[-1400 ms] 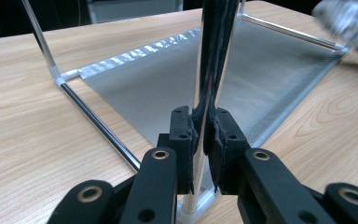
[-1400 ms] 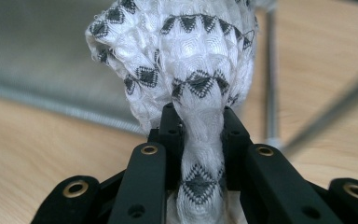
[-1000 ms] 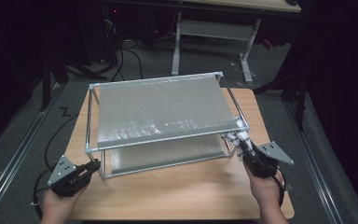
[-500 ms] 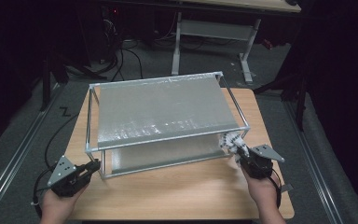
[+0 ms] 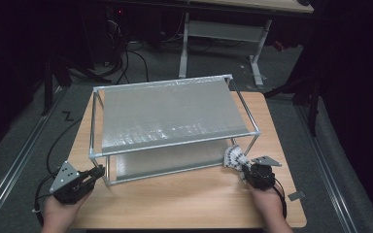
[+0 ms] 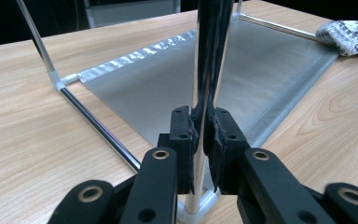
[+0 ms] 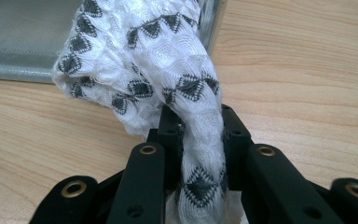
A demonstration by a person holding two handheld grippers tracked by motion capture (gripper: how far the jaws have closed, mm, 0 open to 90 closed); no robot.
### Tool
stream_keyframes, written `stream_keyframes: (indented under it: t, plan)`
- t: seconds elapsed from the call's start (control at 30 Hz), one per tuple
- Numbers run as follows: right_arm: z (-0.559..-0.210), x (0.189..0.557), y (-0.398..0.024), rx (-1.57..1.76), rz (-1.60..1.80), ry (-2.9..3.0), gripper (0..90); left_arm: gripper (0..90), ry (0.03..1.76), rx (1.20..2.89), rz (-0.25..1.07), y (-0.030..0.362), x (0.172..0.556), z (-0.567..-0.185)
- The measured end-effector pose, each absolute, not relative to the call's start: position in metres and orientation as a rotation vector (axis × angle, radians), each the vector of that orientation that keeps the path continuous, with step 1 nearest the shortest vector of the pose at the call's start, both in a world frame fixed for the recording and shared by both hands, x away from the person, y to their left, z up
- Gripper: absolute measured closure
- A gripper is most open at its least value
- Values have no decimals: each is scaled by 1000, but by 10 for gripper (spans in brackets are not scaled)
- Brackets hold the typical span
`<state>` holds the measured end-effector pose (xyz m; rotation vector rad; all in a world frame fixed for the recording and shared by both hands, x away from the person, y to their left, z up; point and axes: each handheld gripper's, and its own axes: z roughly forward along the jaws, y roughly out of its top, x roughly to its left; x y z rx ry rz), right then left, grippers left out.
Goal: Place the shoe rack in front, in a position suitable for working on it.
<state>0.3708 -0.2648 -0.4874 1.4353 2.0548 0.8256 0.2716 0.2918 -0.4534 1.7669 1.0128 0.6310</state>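
surface [image 5: 184,204]: wood top, carries the rack; I work from the near edge.
rack [image 5: 175,116]: two-tier metal frame w/ grey mesh shelves, sits mid-surface, upright.
step in hand (my guess): wipe the lower shelf [image 6: 242,79] w/ the cloth while the rack is held steady.
how to do it well: keep the left grip firm on the post so the frame can't slide; bring the cloth in low under the top shelf, flat on the mesh, long strokes front to back; don't snag the weave on the frame corner.
left fingers [image 6: 200,135]: clamped on the rack's near-left upright post [image 6: 209,56], just above the corner joint; post runs straight up between the pads.
right fingers [image 7: 198,135]: clamped on the cloth [image 7: 144,70]; a twisted neck of it sits between the pads, the bulk bunches out beyond the tips.
cloth vs rack: white w/ dark diamond pattern, at the near-right corner of the lower shelf [image 5: 235,158], touching or just beside its edge, can't tell which.
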Motion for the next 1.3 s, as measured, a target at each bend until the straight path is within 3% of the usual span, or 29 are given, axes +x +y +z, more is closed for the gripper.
stream_keyframes:
  t: [0.33, 0.9, 1.3]
  plan:
    - [-472, 366, -268, 1414, 887, 1992, 753, 810, 1015, 1766, 637, 291, 271, -453]
    - [-400, 346, -268, 1240, 1068, 1729, 751, 810, 1004, 1771, 643, 289, 272, -454]
    - [-429, 357, -265, 1297, 965, 1827, 752, 810, 990, 1778, 639, 289, 273, -454]
